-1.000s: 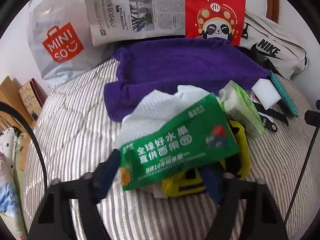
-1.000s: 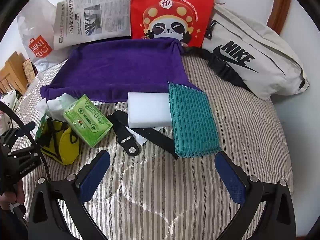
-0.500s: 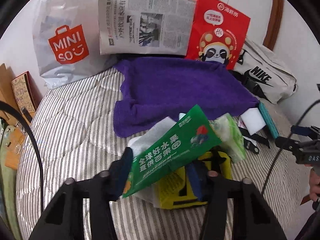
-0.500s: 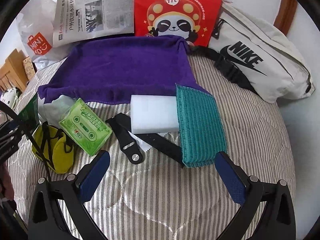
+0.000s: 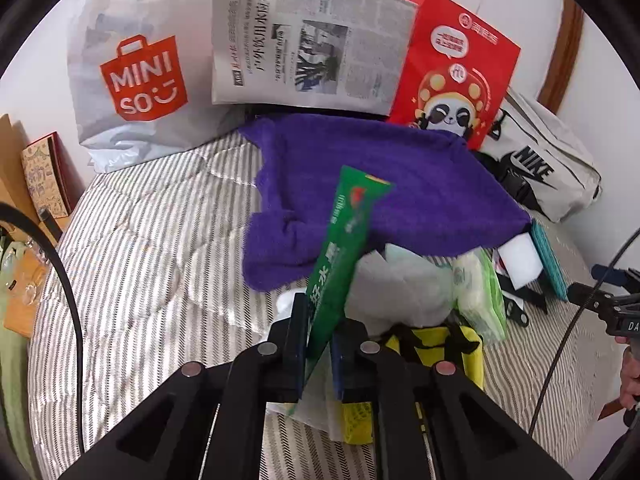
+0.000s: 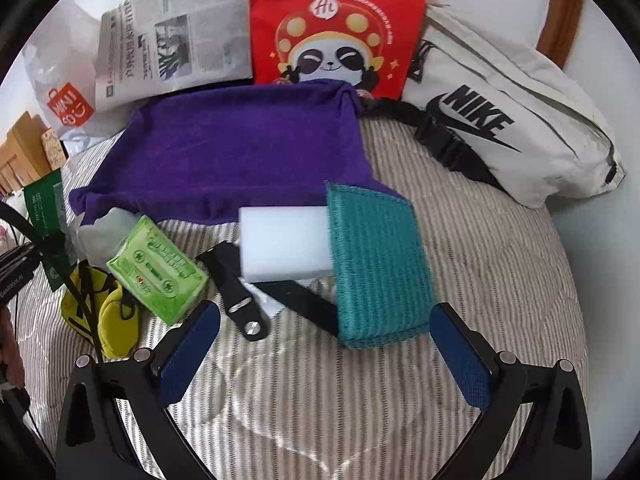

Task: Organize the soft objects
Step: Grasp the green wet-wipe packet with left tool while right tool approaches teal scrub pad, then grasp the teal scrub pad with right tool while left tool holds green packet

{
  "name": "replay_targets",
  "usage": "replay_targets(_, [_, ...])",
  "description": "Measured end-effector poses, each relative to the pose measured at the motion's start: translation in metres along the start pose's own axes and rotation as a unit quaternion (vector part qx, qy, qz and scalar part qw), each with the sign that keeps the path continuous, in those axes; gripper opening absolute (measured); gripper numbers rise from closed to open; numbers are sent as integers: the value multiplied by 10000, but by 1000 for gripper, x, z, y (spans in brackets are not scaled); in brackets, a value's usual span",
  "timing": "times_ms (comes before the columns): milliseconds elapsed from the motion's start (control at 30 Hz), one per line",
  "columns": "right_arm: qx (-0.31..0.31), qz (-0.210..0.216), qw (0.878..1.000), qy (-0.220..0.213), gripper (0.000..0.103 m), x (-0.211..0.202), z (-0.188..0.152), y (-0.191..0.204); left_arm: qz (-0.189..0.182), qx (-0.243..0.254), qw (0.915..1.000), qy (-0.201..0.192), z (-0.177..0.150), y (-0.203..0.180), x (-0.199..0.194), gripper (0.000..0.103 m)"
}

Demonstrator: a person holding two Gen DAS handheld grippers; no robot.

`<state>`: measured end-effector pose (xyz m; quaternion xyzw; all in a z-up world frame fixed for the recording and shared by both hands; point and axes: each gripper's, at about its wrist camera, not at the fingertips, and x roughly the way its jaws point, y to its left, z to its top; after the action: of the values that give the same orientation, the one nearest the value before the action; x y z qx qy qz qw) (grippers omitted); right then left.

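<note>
My left gripper [image 5: 320,336] is shut on a green plastic bag [image 5: 344,248] and holds it up edge-on above the bed; the bag also shows at the left of the right wrist view [image 6: 46,216]. Below it lie a white crumpled bag [image 5: 400,284], a yellow pouch [image 5: 436,344] and a light green tissue pack [image 5: 480,292]. A purple towel [image 5: 380,172] is spread behind. My right gripper [image 6: 324,348] is open and empty, low over the bed before a white sponge [image 6: 284,244] and a teal cloth [image 6: 376,264].
A Miniso bag [image 5: 136,76], a newspaper [image 5: 304,44], a red panda bag [image 5: 452,68] and a white Nike bag [image 6: 500,120] stand along the wall. A black strap [image 6: 240,296] lies on the striped bedcover [image 6: 500,280]. Wooden furniture [image 5: 24,208] stands at the left.
My left gripper has closed on the green bag and lifted it, turning it from flat to edge-on. The right gripper has moved slightly closer to the sponge and cloth, still open.
</note>
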<state>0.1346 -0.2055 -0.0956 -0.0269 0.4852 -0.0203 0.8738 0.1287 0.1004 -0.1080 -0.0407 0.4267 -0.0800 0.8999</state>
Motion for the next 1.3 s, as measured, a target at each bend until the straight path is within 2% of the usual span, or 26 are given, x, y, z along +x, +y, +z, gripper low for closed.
replay_targets(400, [460, -396, 9982, 22, 103, 12, -1, -57, -14, -49, 9999, -156, 16, 11, -11, 7])
replay_targets(567, [613, 46, 9981, 79, 103, 26, 3, -66, -39, -96, 9998, -144, 16, 12, -12, 7])
replay_targets(667, [393, 346, 9986, 113, 103, 38, 6, -58, -58, -72, 9999, -99, 15, 9, -8, 7])
replay_targets(767, [301, 350, 9989, 119, 103, 53, 10, -57, -93, -31, 9999, -55, 14, 6, -7, 7])
replay_targets(1067, [482, 529, 9960, 538, 103, 101, 11, -71, -160, -4, 9999, 14, 8, 1, -2, 7])
replay_targets(1133, [375, 584, 9972, 273, 96, 98, 10, -68, -165, 8, 9998, 56, 7, 0, 0, 7])
replay_targets(1167, [354, 663, 9969, 225, 87, 96, 9, -66, -147, 22, 9999, 71, 6, 0, 0, 7])
replay_targets(1300, [294, 817, 9962, 57, 85, 89, 6, -63, -157, 8, 9998, 77, 5, 0, -2, 7])
